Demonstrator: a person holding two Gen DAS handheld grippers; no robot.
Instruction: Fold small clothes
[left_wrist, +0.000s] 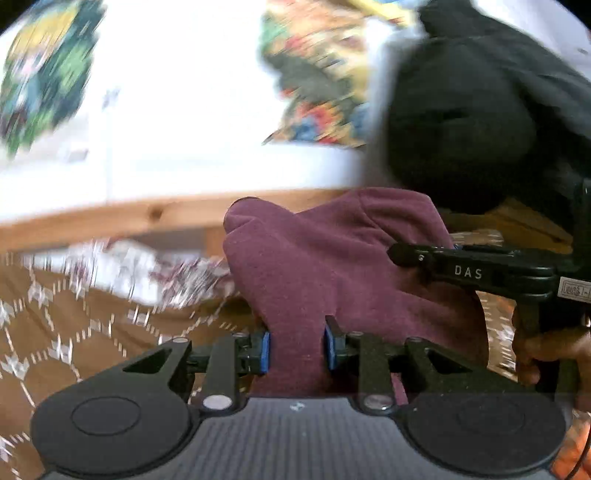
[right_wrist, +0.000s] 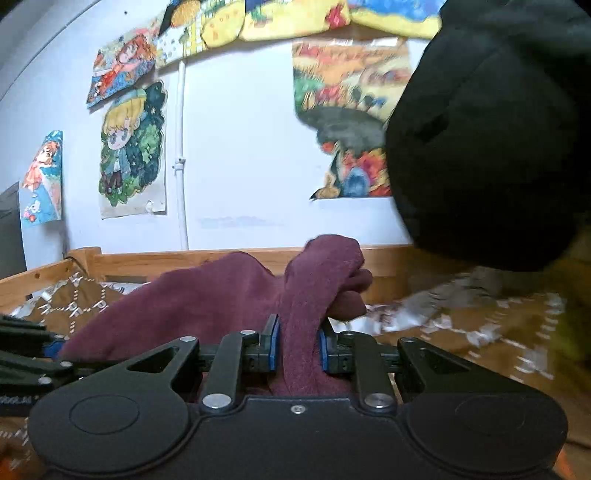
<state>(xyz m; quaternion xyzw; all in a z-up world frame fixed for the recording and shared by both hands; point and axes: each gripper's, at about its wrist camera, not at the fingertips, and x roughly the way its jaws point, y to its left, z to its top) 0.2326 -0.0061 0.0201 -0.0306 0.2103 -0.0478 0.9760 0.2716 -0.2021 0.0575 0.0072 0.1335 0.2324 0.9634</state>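
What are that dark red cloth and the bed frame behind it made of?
The maroon cloth looks like soft fleece or brushed knit: matte, fuzzy, folding limply. The bed frame looks like light pine, with visible knots and a smooth, perhaps varnished finish.

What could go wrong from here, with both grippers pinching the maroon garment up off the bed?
1. The left gripper and the right gripper each hold a bunched wad of the maroon garment, so any fold may come out crooked.
2. The grippers sit close together, with the right one beside the cloth in the left view; they could collide.
3. The hanging black cloth dangles near and might snag.
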